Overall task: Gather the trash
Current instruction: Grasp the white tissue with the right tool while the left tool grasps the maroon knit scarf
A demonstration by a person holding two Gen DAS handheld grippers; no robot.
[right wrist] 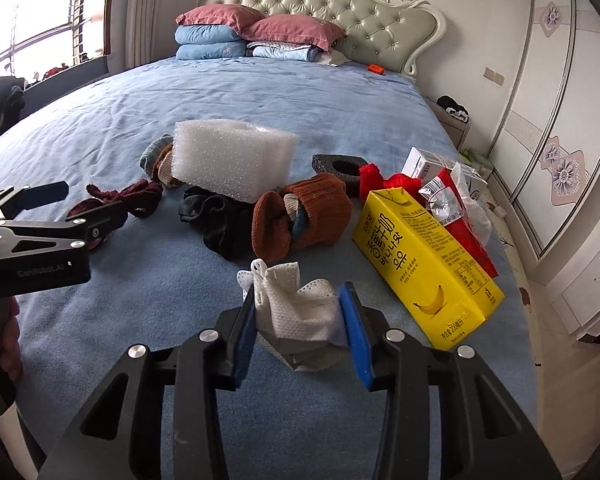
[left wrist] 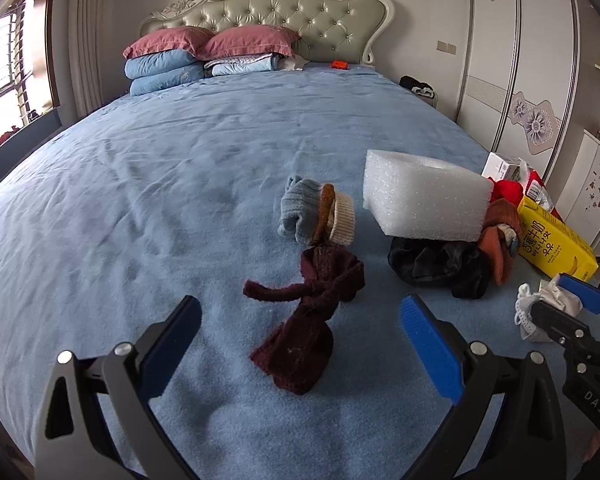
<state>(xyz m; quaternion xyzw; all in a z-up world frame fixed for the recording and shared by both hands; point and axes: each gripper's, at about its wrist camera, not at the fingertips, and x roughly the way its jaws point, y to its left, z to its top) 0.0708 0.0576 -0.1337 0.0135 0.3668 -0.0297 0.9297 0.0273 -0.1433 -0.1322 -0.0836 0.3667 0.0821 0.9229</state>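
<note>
My right gripper [right wrist: 300, 320] is shut on a crumpled white paper wad [right wrist: 296, 312] just above the blue bed; it also shows in the left wrist view [left wrist: 548, 308]. My left gripper [left wrist: 300, 332] is open and empty, its fingers either side of a maroon sock [left wrist: 304, 312]; it shows at the left of the right wrist view [right wrist: 76, 208]. Other trash lies ahead: a white foam block [right wrist: 232, 158], a yellow banana milk carton [right wrist: 424, 260], a red packet with clear plastic [right wrist: 464, 208], a white box [right wrist: 422, 162] and a dark foam ring [right wrist: 340, 166].
Socks lie among the trash: a grey and cream bundle [left wrist: 316, 216], a rust-brown pair [right wrist: 300, 216], a black garment [right wrist: 216, 220]. Pillows [left wrist: 172, 60] are stacked at the headboard. The bed's right edge [right wrist: 528, 300] drops to the floor beside a wardrobe [right wrist: 560, 120].
</note>
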